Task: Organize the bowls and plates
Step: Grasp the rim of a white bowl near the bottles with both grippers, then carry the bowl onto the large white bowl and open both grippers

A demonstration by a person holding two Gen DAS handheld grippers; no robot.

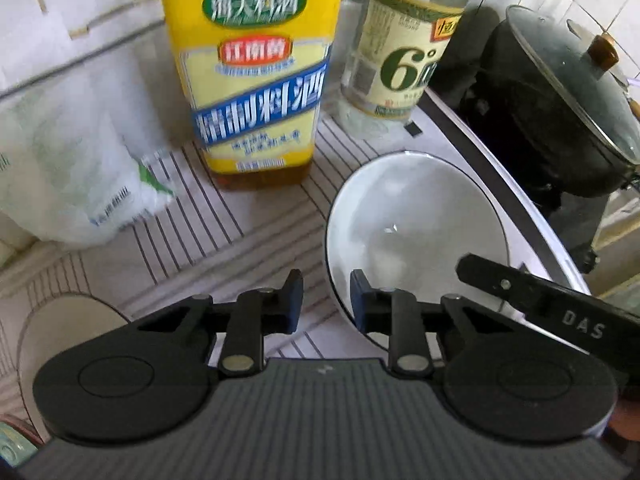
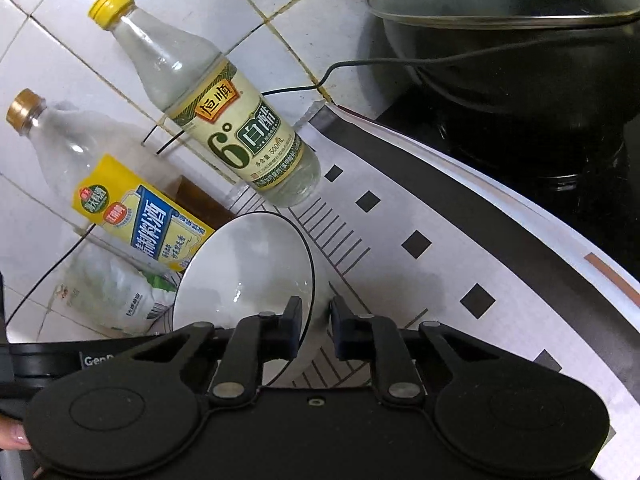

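A white bowl with a thin dark rim (image 1: 416,224) sits on the striped mat. My left gripper (image 1: 326,300) is open, its right finger over the bowl's near-left rim and its left finger outside it. In the right wrist view the same bowl (image 2: 248,272) is at lower centre. My right gripper (image 2: 316,328) straddles the bowl's right rim, one finger inside and one outside, with a narrow gap still showing. The right gripper's finger (image 1: 520,292) reaches in over the bowl's right side. A beige plate (image 1: 64,344) lies at the lower left.
A yellow-labelled cooking wine bottle (image 1: 256,80) and a white vinegar bottle (image 1: 404,52) stand behind the bowl against the tiled wall. A white plastic bag (image 1: 72,176) lies at left. A black lidded wok (image 1: 568,96) sits on the stove at right.
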